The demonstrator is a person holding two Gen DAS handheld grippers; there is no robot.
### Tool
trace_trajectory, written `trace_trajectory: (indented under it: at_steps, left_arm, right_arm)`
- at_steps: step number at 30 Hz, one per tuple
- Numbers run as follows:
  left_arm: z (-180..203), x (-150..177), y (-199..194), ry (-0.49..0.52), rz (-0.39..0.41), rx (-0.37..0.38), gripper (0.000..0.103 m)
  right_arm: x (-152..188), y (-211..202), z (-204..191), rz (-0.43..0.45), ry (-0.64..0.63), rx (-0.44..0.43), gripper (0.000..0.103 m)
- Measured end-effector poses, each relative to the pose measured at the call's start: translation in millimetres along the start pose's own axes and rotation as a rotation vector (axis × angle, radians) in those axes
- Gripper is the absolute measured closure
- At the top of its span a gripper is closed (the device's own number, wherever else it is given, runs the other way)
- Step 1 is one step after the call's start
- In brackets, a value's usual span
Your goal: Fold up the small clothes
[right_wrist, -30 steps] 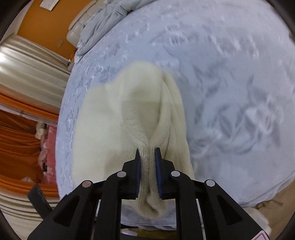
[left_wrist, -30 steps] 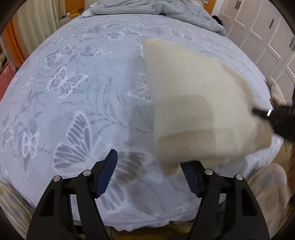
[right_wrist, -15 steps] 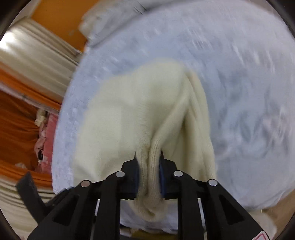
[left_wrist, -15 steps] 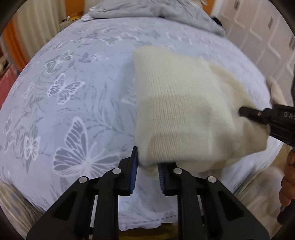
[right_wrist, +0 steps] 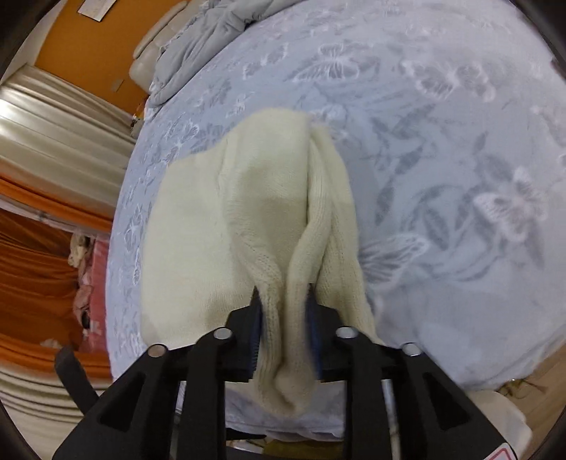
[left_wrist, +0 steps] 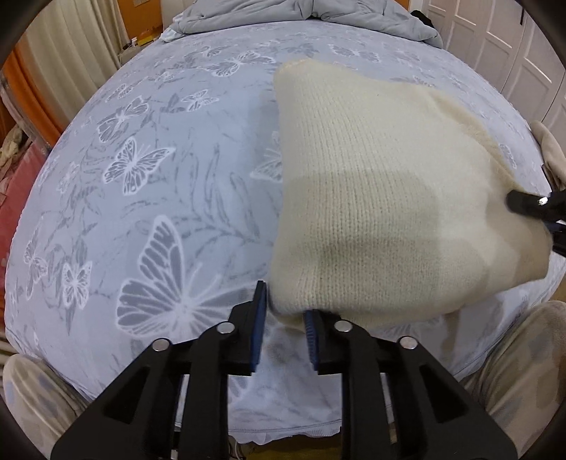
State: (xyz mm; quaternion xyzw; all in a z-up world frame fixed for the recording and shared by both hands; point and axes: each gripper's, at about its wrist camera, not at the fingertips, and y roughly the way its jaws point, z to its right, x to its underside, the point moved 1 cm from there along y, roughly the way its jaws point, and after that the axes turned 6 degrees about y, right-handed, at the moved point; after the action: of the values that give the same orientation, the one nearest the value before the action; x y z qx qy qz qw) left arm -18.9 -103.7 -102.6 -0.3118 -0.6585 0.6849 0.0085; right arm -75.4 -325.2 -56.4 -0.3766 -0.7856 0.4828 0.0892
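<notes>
A cream knitted garment (left_wrist: 382, 198) lies folded on the butterfly-print bedsheet (left_wrist: 148, 184), close to the bed's front edge. My left gripper (left_wrist: 284, 315) has the garment's near-left corner pinched at the very tips of its blue pads, and its jaws are easing open. In the right wrist view the garment (right_wrist: 219, 219) bunches into a thick fold. That fold runs between the jaws of my right gripper (right_wrist: 284, 318), which are opening and loose around it. The right gripper's black tip (left_wrist: 530, 205) also shows at the garment's right edge.
A rumpled grey duvet (left_wrist: 304, 14) lies at the head of the bed. White wardrobe doors (left_wrist: 527, 53) stand on the right, with orange and cream curtains (right_wrist: 42, 219) to the left. The person's trouser legs (left_wrist: 520, 371) are right at the bed's near edge.
The left gripper went from wide open to shut on the garment's near corner. The right gripper's jaws, tight on the fold before, have spread apart. The garment shifted slightly left.
</notes>
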Motion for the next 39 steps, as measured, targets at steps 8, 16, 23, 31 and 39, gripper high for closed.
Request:
trace_trajectory:
  at_steps: [8,16,23,31,39]
  left_arm:
    - [-31.9,26.9,-31.6,-0.070,0.019,0.086,0.040]
    - [-79.2,48.6,-41.2,-0.171,-0.002,0.015,0.040]
    - [-75.3,43.0,-53.8,-0.127,0.058,0.036,0.032]
    - [-7.8,27.3,-26.3,0.092,0.037,0.061,0.024]
    - [-6.6,4.4,0.9,0.067,0.006,0.063,0.045]
  right_arm:
    - [25.8,-34.7,-78.0,0.024,-0.211,-0.092,0.068]
    - [101.9,111.6,-131.5,-0.328,-0.478,0.112,0.081]
    - [88.6,46.2,-95.4,-0.171,-0.314,-0.005,0.088]
    - [38.0,-5.8,-29.0,0.015,-0.121,0.069,0.052]
    - [22.7,41.4,-33.5,-0.085,-0.303,0.109,0.070]
